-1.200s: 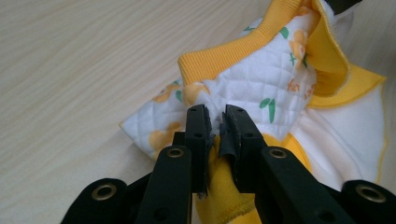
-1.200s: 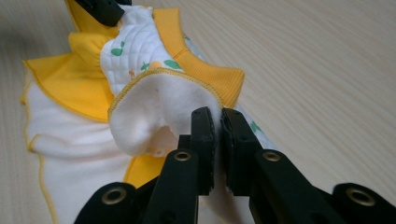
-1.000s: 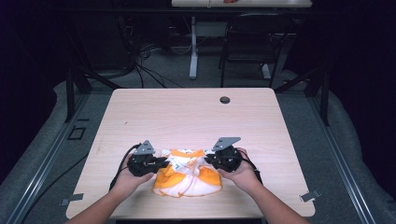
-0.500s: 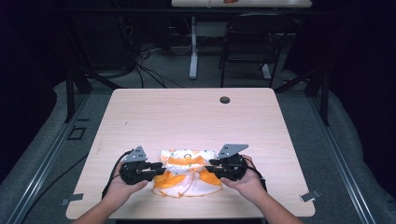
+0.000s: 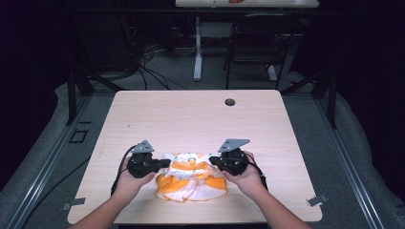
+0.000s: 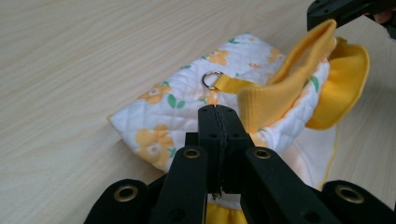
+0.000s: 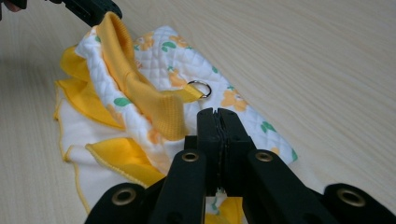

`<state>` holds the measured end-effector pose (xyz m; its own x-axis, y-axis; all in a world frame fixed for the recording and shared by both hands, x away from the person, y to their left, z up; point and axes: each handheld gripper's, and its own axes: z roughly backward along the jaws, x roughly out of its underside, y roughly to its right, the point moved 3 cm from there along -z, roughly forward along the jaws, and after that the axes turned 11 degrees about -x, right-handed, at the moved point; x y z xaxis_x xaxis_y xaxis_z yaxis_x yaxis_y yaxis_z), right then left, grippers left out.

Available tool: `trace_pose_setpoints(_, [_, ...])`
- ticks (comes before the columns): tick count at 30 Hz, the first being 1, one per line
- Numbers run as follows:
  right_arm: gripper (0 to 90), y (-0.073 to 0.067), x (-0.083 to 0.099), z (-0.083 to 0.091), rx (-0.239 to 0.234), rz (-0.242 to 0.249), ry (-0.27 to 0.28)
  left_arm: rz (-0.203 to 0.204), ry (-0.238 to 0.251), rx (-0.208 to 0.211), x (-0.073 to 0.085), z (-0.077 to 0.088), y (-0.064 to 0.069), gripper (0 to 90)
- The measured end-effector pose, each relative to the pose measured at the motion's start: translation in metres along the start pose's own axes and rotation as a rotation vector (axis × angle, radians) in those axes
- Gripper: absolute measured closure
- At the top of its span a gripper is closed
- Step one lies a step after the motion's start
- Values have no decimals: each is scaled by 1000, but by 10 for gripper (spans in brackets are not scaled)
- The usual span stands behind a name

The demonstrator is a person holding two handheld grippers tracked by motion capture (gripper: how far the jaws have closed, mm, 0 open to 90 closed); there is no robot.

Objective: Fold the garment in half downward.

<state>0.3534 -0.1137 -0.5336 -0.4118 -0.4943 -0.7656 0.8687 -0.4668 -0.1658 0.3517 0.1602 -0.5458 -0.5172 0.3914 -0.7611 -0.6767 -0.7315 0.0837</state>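
One quilted garment [image 5: 191, 176], white with yellow flowers and yellow trim, on one wooden surface [image 5: 191, 119]. One metal ring [image 6: 212, 80] on its yellow strap. Two tools: left tool [image 5: 165, 163] and right tool [image 5: 213, 162], each with jaws pressed together on the garment's fabric. Two hands: left hand [image 5: 129, 181], right hand [image 5: 246, 177]. One round dark grommet [image 5: 229, 101] near the far edge. One chair [image 5: 253, 43] on the floor beyond.
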Motion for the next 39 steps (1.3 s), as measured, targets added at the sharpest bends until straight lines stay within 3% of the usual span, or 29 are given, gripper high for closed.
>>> trace_pose_setpoints(7, [886,-14,3,-1,-48,33,-16,-20,-12,32,8,4,14,900])
trace_pose_setpoints(21, [886,-37,37,-10,-103,38,-83,-56,-67,50,36,6,32,900])
trace_pose_setpoints(33, [886,-44,58,-17,-133,18,-106,-55,-100,34,59,-4,33,897])
trace_pose_setpoints(39, [891,-44,67,-23,-129,9,-134,-52,-92,30,61,-6,33,897])
